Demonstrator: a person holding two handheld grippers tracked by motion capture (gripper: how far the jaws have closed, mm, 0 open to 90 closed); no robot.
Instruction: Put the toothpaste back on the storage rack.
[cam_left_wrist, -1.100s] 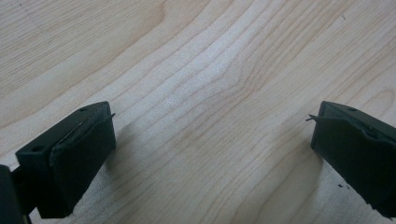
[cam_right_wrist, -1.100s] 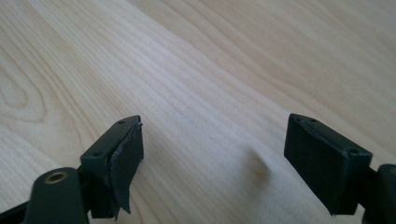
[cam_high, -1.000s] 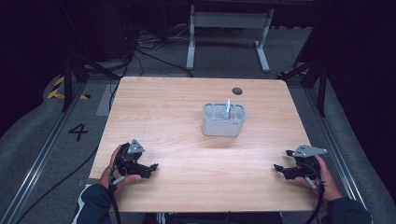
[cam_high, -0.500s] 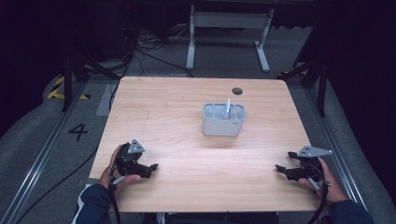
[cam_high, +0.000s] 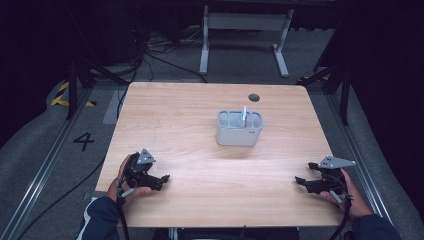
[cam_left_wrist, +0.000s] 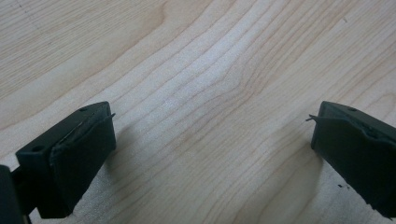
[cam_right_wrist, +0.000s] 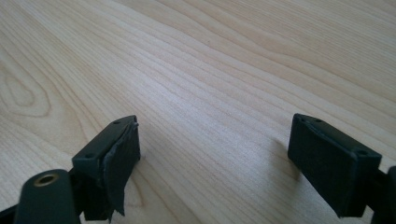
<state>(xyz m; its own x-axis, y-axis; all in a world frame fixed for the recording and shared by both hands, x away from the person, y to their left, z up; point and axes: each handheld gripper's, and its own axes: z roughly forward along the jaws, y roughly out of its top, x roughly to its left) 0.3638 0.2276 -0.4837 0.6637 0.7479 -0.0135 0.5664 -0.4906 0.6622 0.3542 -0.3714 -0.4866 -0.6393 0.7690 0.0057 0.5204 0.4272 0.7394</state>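
Observation:
A grey compartmented holder (cam_high: 239, 129) stands on the wooden table (cam_high: 190, 115), right of centre, with a thin white stick (cam_high: 243, 115) upright in it. My left gripper (cam_high: 163, 178) rests near the front left corner in a person's hand, pointing right. In the left gripper view it (cam_left_wrist: 210, 140) is open, with bare wood between the jaws. My right gripper (cam_high: 300, 181) rests near the front right corner, pointing left. In the right gripper view it (cam_right_wrist: 215, 149) is open too, nothing between its jaws. Both are well away from the holder.
A dark round hole (cam_high: 254, 97) sits in the tabletop behind the holder. A grey metal stand (cam_high: 245, 22) and cables lie on the floor beyond the far edge. A floor rail (cam_high: 45, 165) runs along the left side.

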